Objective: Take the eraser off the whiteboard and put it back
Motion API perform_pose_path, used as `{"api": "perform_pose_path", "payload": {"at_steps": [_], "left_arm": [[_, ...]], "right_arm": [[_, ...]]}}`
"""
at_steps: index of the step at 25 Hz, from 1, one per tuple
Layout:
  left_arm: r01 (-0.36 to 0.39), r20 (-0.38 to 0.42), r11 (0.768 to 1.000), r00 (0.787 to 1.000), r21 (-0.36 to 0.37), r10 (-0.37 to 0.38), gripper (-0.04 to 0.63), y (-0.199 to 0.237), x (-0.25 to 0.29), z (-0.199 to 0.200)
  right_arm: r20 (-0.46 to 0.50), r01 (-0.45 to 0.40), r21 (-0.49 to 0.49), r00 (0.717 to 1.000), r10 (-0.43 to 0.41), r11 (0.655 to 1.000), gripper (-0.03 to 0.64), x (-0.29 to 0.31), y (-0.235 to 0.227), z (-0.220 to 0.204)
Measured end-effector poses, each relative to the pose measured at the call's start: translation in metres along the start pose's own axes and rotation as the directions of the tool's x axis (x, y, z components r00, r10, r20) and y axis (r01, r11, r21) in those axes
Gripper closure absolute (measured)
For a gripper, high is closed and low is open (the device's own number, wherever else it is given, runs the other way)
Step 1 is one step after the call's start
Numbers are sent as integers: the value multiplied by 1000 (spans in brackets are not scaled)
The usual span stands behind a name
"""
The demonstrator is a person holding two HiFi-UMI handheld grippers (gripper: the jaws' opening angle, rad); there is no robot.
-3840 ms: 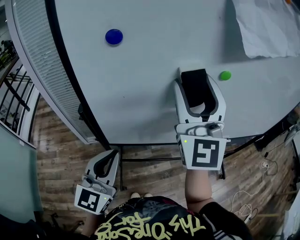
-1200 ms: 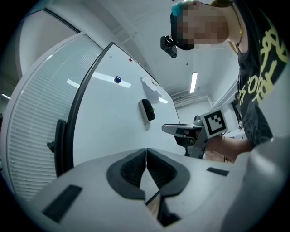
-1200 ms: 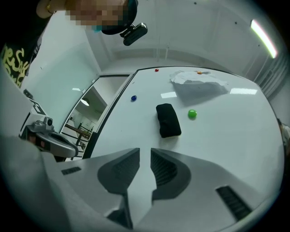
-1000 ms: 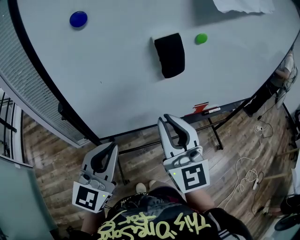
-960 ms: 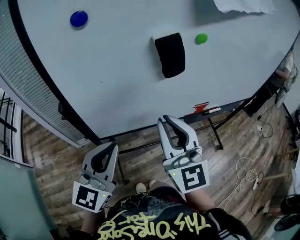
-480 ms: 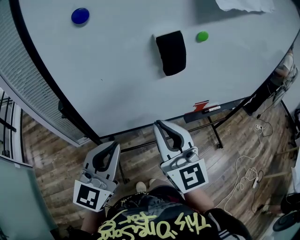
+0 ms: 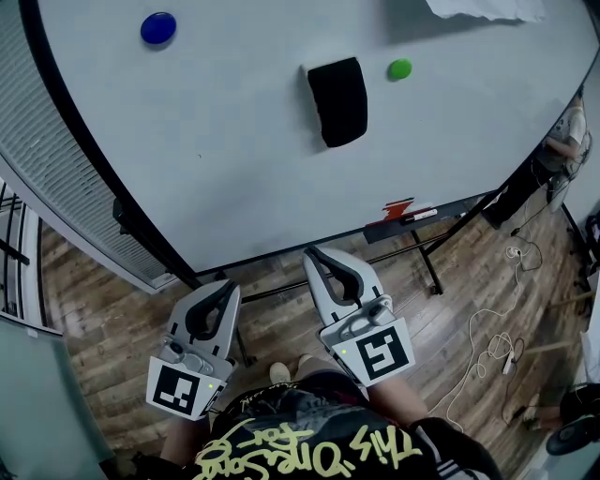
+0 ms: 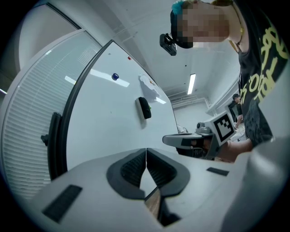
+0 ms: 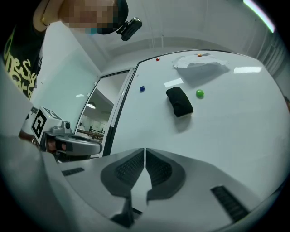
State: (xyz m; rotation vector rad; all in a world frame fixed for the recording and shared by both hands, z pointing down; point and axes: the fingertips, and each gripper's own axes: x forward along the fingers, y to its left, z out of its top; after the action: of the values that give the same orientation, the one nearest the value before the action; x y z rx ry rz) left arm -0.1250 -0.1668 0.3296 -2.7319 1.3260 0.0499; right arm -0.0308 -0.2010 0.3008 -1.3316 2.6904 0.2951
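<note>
The eraser (image 7: 337, 101) sits on the whiteboard (image 7: 234, 159), in its upper middle, just beside a green magnet (image 7: 400, 68) and well apart from a blue magnet (image 7: 158, 28) near the dark frame. Nothing is held. The right gripper (image 9: 144, 152) is pressed together with its pads meeting and nothing between them, and the left gripper (image 8: 146, 152) is likewise closed and empty. Both are kept low in front of the body, well away from the board. The moment is therefore judged to lie at one end of the task, either with the eraser not yet lifted or with it already returned; which of the two cannot be settled from these views. If the eraser is to be taken, the nearer right gripper would have to be raised to the board, spread wider than the eraser's narrow side, and closed across its flanks. The eraser would then be pulled straight off against what is presumably a magnetic hold. The eraser is seen as a rounded oblong block, matt black, with a pale layer along the edge that meets the board. The board is smooth, glossy and white, and ceiling lights are reflected in it. The magnets are small, round and domed. The jaws are moulded in pale grey plastic, and black ribbed pads are set into them.
</note>
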Motion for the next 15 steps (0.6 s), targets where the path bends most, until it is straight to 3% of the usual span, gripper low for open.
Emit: {"api": "perform_pose_path", "payload": {"at_steps": [7, 11, 15], "left_arm": [[5, 4, 1000, 1000, 9, -5, 588, -4, 1, 2], [2, 1, 1000, 1000, 5, -2, 588, -1, 2, 1], [19, 17, 997, 1000, 70, -21, 588, -1, 3, 2]], "right_arm": [[27, 2, 21, 1000, -2, 1000, 604, -3, -1, 3], [-69, -13, 0, 998, 13, 1000, 604, -7, 0, -18], [-46, -8, 15, 999, 9, 1000, 605, -5, -2, -13]]}}
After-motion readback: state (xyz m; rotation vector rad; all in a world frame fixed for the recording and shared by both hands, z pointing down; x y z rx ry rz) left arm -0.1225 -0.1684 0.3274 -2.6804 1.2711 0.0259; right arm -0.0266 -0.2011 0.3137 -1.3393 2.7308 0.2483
